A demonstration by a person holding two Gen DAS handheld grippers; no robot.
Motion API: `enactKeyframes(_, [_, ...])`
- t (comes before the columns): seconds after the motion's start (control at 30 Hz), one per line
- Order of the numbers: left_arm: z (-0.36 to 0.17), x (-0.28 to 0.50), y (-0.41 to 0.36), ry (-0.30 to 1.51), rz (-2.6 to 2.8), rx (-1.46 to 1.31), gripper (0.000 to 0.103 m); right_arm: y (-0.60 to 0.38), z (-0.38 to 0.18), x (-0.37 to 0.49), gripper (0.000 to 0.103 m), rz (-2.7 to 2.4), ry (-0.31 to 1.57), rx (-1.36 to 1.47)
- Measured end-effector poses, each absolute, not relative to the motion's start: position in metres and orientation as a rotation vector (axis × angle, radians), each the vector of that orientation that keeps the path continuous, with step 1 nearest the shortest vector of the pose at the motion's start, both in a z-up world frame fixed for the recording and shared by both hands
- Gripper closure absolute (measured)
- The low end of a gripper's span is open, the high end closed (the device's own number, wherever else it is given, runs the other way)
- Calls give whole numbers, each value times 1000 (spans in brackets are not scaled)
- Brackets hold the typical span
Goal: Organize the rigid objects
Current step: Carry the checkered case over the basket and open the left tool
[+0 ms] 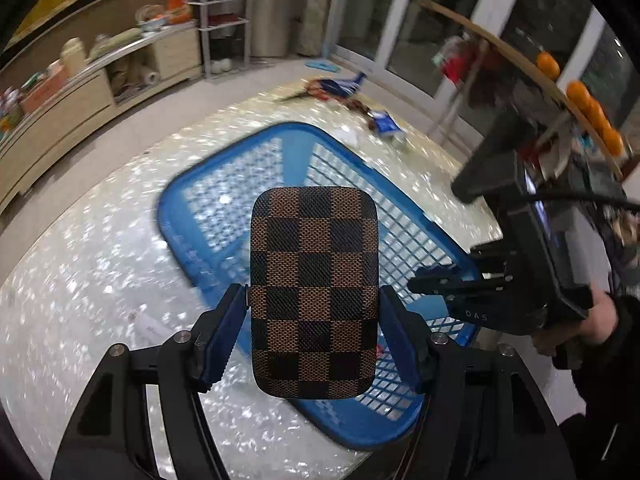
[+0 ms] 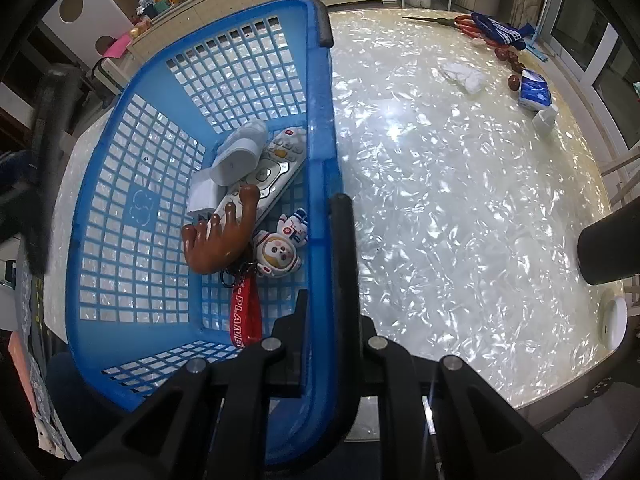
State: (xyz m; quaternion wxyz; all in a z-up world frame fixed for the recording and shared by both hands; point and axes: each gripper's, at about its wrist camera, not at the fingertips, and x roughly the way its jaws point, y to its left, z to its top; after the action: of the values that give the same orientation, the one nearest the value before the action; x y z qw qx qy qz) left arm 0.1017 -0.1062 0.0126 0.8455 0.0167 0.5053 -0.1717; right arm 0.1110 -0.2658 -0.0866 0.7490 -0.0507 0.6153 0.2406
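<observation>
I see one blue basket point(image 2: 192, 216) on the shiny bench point(image 2: 460, 200). My left hand-held gripper point(image 1: 314, 336) is grasping one checkered brown and black case point(image 1: 314, 280); its blue pads press both long sides, and the case hangs above the basket, not yet inside. My right hand-held gripper point(image 2: 324, 300) is clenched on the near wall of the basket, one finger inside and one finger outside the rim.

Inside the basket I count one white remote control point(image 2: 266, 172), one brown hand-shaped piece point(image 2: 218, 236) lying partly over the remote, one small astronaut figure point(image 2: 282, 246), one red strap point(image 2: 245, 312) with white letters, and one pale rounded object point(image 2: 238, 152) that I cannot identify. A white thing below it is mostly hidden.

At the far side of the bench there are one pair of scissors point(image 2: 440, 21), one blue tissue pack point(image 2: 535, 90), one crumpled white paper point(image 2: 464, 74) and about four dark red fruits point(image 2: 513, 80); they are small, so the count is not sure. One white round object point(image 2: 612, 322) is cut off by the bench's right edge. The left view is blurred, and the case covers the middle of the basket there.
</observation>
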Motion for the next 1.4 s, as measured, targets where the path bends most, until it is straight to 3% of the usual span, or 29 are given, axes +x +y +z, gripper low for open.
enactKeyframes(0.4, [-50, 139, -144, 1188, -416, 71, 33, -265, -87, 111, 92, 529, 1351, -110])
enactKeyframes(1.03, [-86, 171, -159, 1391, -335, 131, 32, -272, -90, 113, 92, 542, 1356, -71])
enactKeyframes(1.1, [-86, 172, -160, 1389, -341, 122, 30, -272, -89, 113, 92, 540, 1356, -71])
enactKeyframes(1.23, [-78, 172, -162, 1346, -363, 113, 11, -273, -89, 112, 91, 543, 1353, -60])
enactKeyframes(1.4, [-69, 171, -165, 1342, -345, 134, 9, -274, -88, 112, 91, 548, 1353, -57])
